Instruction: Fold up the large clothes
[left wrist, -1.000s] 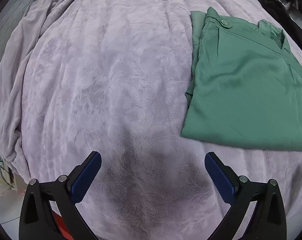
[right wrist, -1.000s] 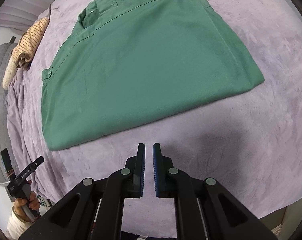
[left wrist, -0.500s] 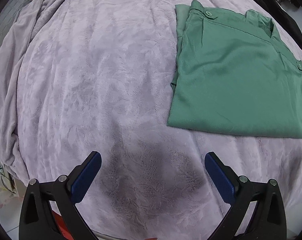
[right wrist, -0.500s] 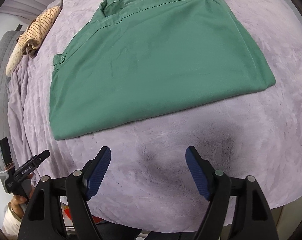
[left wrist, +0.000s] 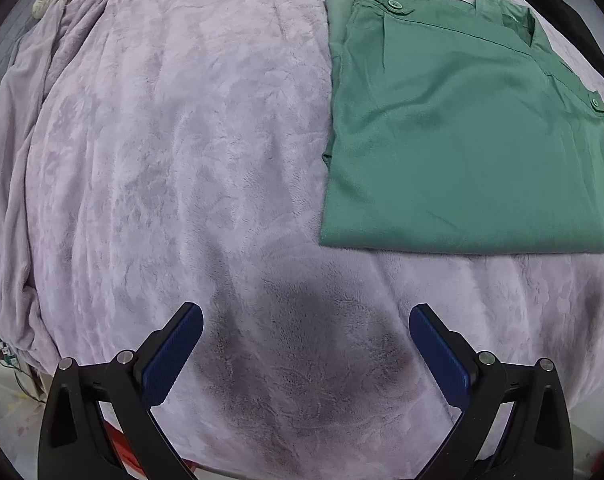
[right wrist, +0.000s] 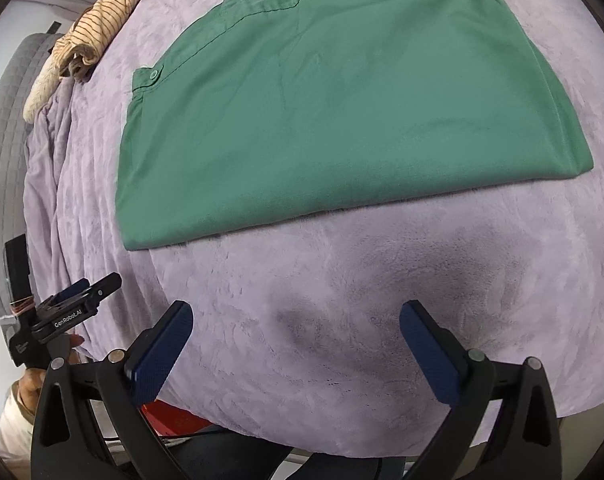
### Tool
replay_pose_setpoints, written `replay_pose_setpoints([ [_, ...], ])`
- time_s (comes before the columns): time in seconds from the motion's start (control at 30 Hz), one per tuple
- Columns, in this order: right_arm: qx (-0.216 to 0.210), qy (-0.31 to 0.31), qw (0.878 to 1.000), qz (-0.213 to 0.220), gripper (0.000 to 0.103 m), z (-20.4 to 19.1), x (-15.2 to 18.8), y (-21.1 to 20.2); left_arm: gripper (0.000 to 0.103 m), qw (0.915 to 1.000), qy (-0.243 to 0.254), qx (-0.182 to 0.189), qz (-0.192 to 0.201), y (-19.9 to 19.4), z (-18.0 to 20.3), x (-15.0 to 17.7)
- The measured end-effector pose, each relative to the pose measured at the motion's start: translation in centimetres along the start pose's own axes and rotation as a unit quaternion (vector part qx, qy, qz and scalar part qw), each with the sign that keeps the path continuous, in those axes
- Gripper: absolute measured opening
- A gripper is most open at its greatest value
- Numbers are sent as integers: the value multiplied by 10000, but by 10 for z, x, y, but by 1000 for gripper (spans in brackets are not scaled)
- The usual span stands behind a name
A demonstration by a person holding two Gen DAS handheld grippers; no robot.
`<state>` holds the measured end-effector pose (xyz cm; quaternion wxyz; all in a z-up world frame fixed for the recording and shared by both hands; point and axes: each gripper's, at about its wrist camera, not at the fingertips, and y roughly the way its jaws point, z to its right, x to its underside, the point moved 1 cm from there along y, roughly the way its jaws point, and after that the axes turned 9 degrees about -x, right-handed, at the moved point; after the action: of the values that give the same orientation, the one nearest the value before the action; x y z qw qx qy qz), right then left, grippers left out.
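The green shirt (right wrist: 342, 112) lies folded flat on the bed (left wrist: 162, 140), a neat rectangle with its long axis running across the bed in the right wrist view, collar edge on the far side. The right gripper (right wrist: 296, 356) hovers over bare blanket just short of the shirt's near folded edge, jaws opening wide, nothing between them. That near edge sits straight ahead of it, so the right hand looks the nearer one. The left gripper (left wrist: 306, 354) hangs off toward the bed's left side, jaws spread wide and empty too; the shirt lies ahead and off to its right, apart from its jaws. A striped garment (right wrist: 98, 24) waits at the bed's far left corner. Both tools are clear of the cloth, neither touching it; the fold looks done, or one more halving is left
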<state>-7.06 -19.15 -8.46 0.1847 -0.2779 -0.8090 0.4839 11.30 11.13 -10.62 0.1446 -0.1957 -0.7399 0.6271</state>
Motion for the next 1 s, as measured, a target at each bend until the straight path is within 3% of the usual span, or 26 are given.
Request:
replay_pose_setpoints([
  [0.37, -16, 272, 9990, -348, 103, 5, 6, 16, 103, 9999, -20, 157, -47, -2, 12, 1],
  [1.0, -478, 745, 9938, -677, 103, 5, 20, 54, 103, 9998, 25, 182, -87, 15, 1, -3],
])
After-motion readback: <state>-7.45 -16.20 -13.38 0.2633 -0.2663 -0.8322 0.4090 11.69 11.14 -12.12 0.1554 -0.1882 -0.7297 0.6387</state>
